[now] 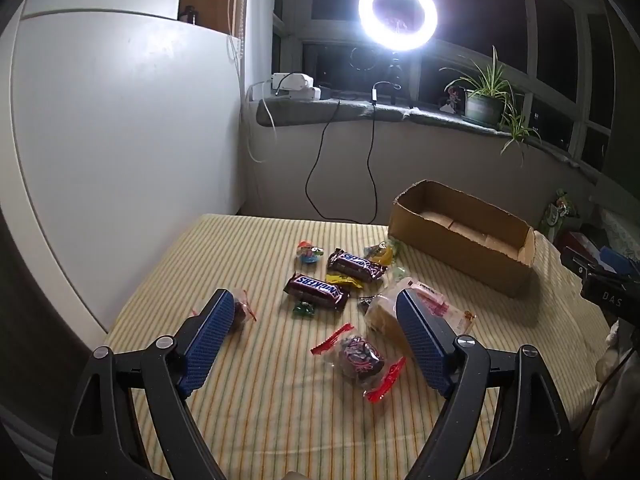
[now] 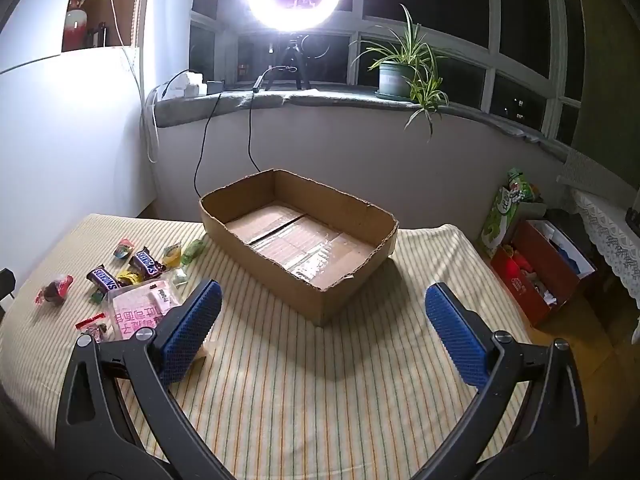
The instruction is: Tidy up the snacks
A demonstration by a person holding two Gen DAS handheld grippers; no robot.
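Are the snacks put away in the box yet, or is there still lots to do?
Nothing is put away yet: the cardboard box is empty. Nothing is in hand either, since the left gripper and right gripper are both open and hold nothing. Everything is left: the two Snickers bars, the pink packet and the small candies lie loose on the striped cloth.

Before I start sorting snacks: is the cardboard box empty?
Empty. The right wrist view shows the cardboard box with only its bare taped floor; the snacks lie outside.
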